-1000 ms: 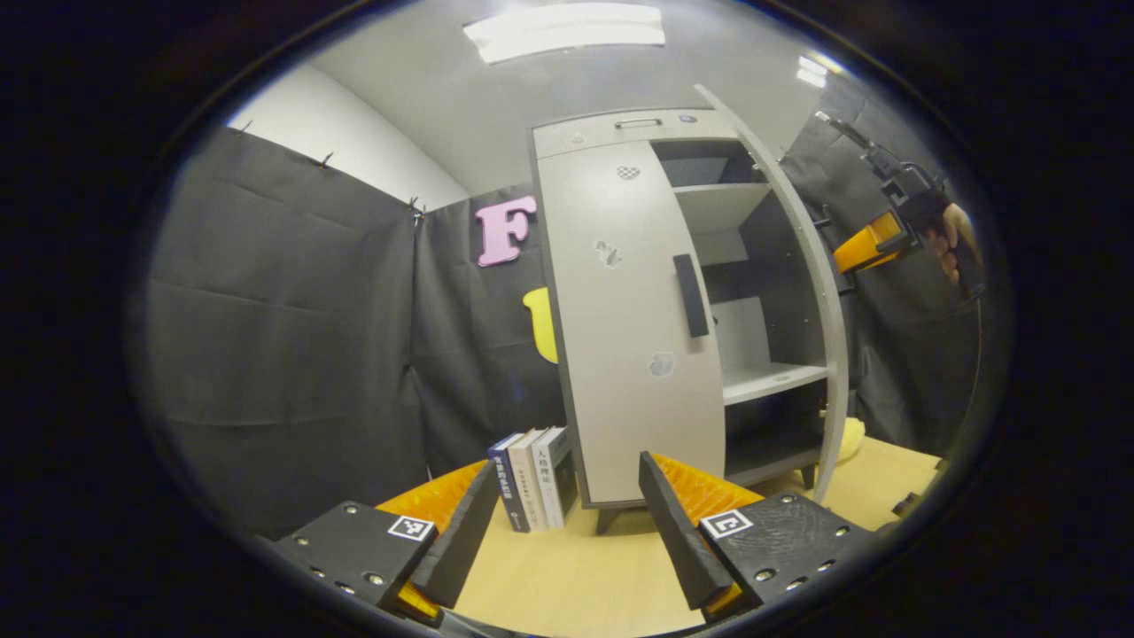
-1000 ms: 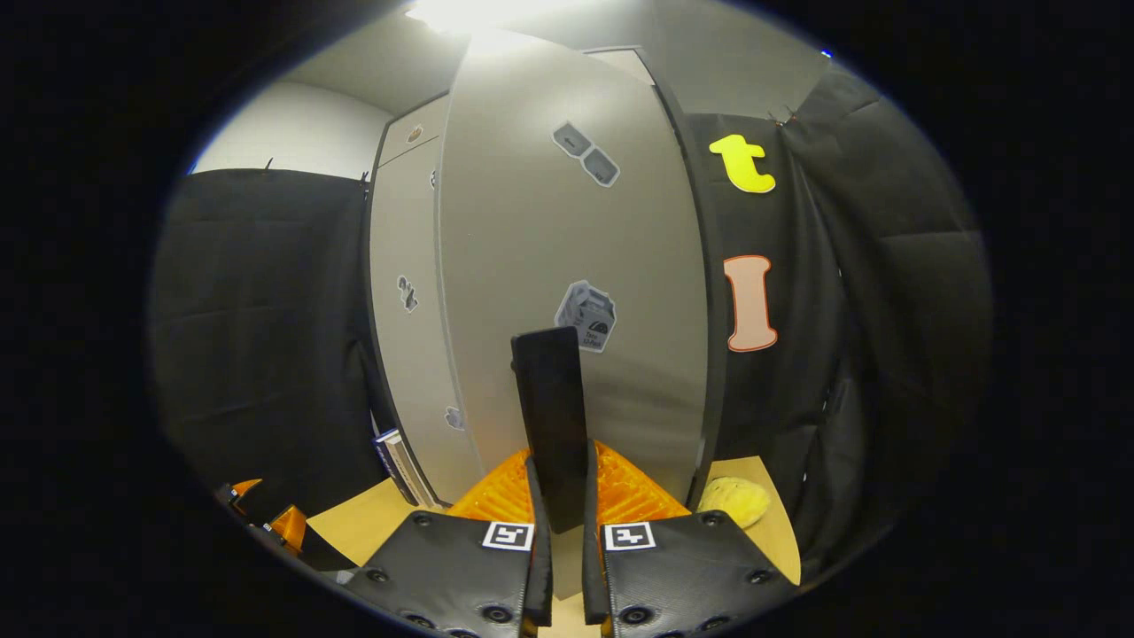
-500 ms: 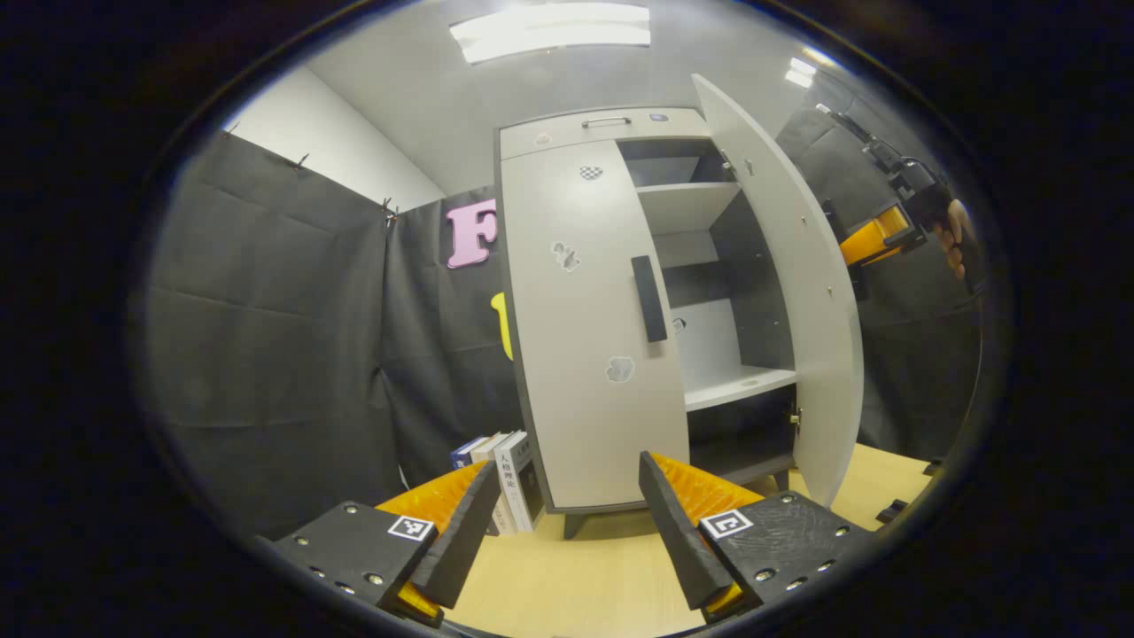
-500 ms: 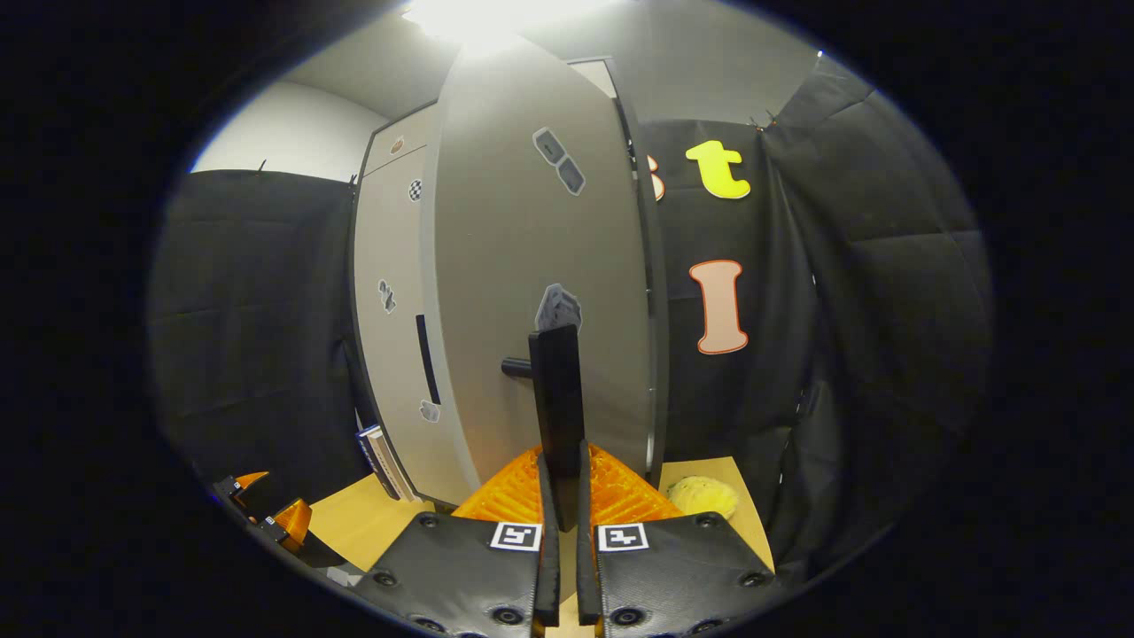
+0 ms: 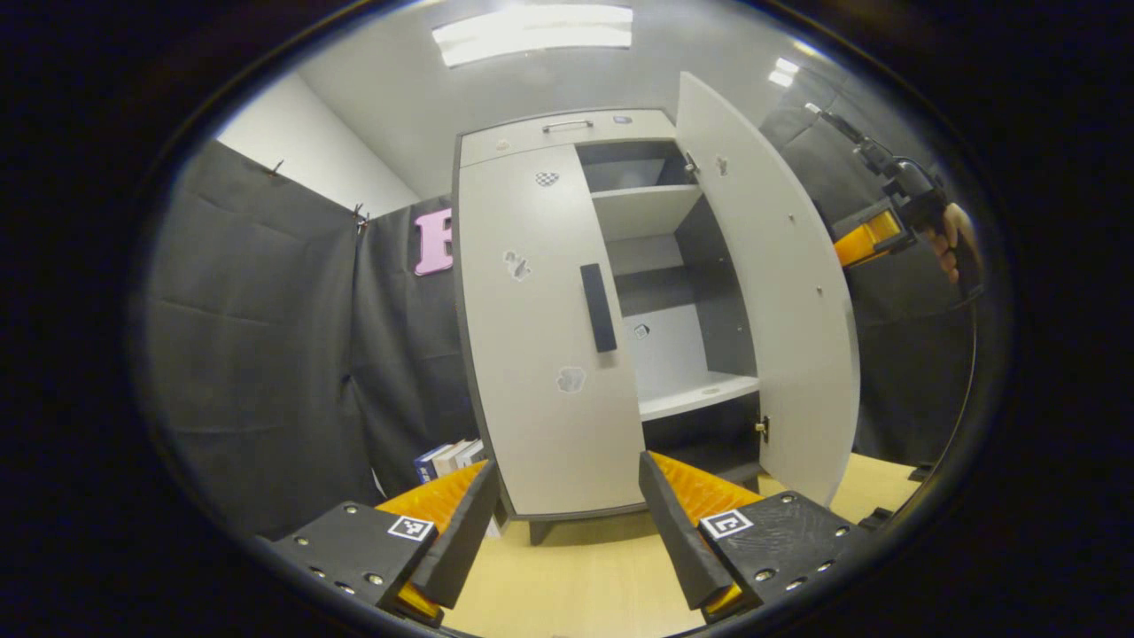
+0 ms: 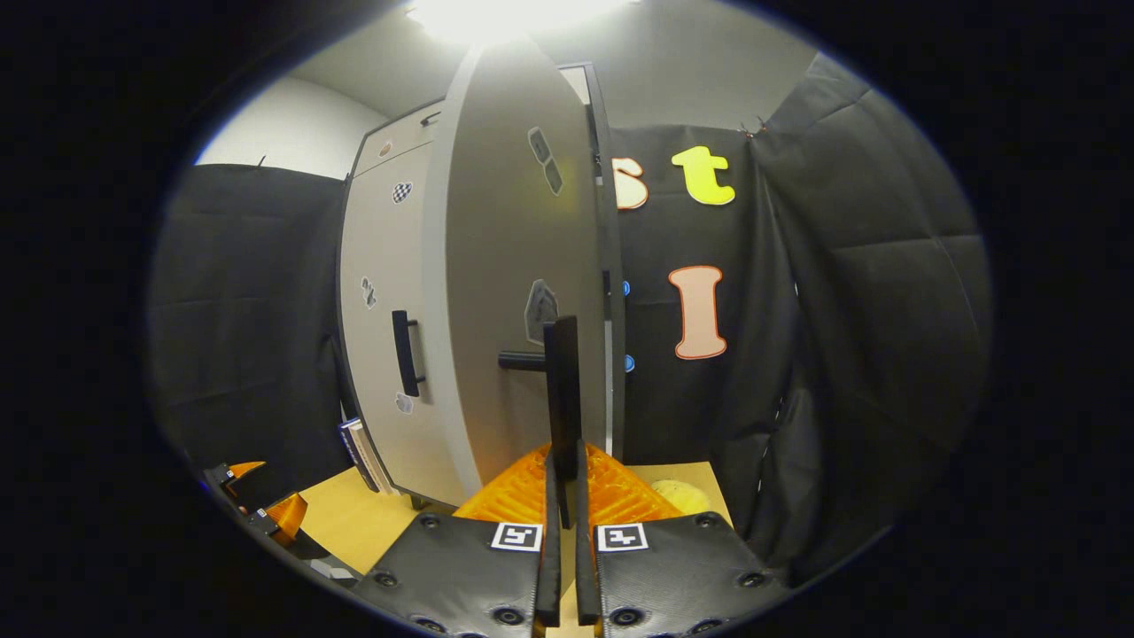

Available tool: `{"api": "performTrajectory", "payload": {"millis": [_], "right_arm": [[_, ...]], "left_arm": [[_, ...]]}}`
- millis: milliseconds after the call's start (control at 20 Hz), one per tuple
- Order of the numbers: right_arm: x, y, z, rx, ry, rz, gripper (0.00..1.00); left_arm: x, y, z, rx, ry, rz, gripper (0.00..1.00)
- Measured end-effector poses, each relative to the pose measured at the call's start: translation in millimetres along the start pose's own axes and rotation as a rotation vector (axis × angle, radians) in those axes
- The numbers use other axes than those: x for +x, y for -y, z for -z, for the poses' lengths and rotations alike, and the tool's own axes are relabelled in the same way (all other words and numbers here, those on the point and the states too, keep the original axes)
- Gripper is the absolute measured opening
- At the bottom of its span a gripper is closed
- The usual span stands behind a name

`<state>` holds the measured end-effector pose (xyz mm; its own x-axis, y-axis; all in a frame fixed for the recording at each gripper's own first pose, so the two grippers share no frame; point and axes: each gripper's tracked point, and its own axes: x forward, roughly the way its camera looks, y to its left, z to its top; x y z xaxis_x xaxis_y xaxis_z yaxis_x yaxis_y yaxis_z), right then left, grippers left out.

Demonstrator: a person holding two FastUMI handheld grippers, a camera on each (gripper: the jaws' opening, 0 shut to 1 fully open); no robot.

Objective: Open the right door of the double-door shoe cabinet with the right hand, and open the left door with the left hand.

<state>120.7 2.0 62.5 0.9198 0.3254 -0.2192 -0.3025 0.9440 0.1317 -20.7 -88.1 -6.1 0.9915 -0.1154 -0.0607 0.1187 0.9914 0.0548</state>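
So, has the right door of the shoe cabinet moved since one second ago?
Yes. The right door has swung further open, away from the closed left door, uncovering more of the shelves. The right gripper is shut on the door's handle.

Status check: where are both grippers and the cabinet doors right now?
Right gripper shut on right door handle, right door swung wide. Left gripper open, short of the closed left door. Nothing blocking its handle.

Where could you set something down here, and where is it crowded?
Free: the white shelf inside the cabinet, beside the open right door; the tabletop before the closed left door. Crowded: the corner left of the cabinet, where books stand.
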Motion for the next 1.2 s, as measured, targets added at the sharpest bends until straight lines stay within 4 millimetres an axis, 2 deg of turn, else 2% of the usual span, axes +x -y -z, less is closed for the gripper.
{"api": "performTrajectory", "payload": {"millis": [250,300,600,800,850,1000,1050,1200], "right_arm": [[-3.4,36.2,0.8,0.030,0.007,0.056,0.08],[-3.7,34.5,1.1,0.060,0.007,0.026,0.05],[-4.0,32.9,3.9,0.099,0.042,-0.043,0.08],[-22.7,35.3,13.6,0.083,0.038,-0.085,0.08],[-28.2,43.2,16.3,0.071,0.042,-0.071,0.10],[-44.6,70.9,26.4,0.029,0.052,0.003,0.01],[-50.6,76.3,31.1,0.025,0.049,0.012,0.06],[-62.1,96.1,39.8,0.018,0.054,0.071,0.74]], "left_arm": [[-2.4,15.5,-3.8,0.000,-0.005,-0.005,0.93],[-2.0,18.1,-4.0,0.001,-0.005,-0.008,0.94],[5.5,42.5,-10.9,-0.003,-0.018,-0.021,0.94],[19.8,55.4,-23.6,-0.027,-0.022,-0.003,0.94],[25.1,58.8,-27.0,-0.048,-0.027,0.002,0.94],[44.2,62.1,-40.0,-0.104,-0.042,0.012,0.94],[51.1,61.1,-45.7,-0.113,-0.043,0.015,0.94],[76.8,54.5,-65.3,-0.113,-0.027,0.018,0.94]]}}
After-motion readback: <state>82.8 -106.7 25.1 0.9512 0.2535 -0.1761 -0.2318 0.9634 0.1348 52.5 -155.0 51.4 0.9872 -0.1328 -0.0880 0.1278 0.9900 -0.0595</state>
